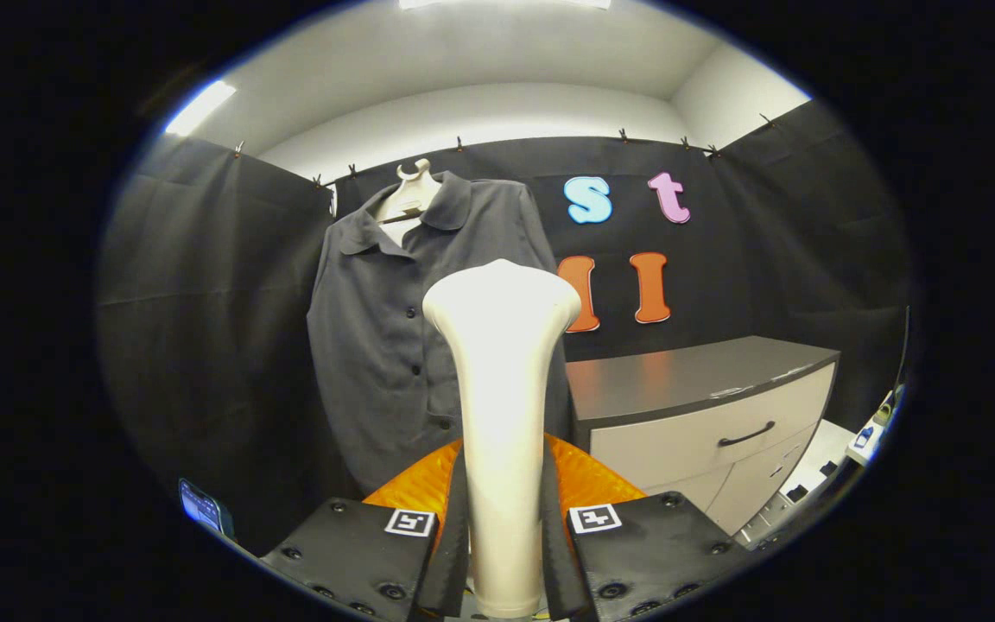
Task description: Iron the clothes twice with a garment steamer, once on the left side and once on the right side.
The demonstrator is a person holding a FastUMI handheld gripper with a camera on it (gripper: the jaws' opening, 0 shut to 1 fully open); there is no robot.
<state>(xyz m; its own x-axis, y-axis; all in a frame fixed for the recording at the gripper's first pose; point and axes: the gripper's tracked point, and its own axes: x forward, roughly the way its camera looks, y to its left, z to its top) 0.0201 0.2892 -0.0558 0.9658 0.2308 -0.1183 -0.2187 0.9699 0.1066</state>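
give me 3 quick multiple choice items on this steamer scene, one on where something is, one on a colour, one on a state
1. Where does the cabinet stand relative to the shirt?
A. to its right
B. to its left
C. in front of it

2. What colour is the shirt?
A. white
B. dark grey
C. red

3. What is the gripper doing?
A. open and free
B. shut on the steamer
C. shut on the hanger

Answers: 1 A, the cabinet sits right of the hanging shirt. 2 B, its fabric is dark grey. 3 B, both fingers press on the cream steamer's handle.
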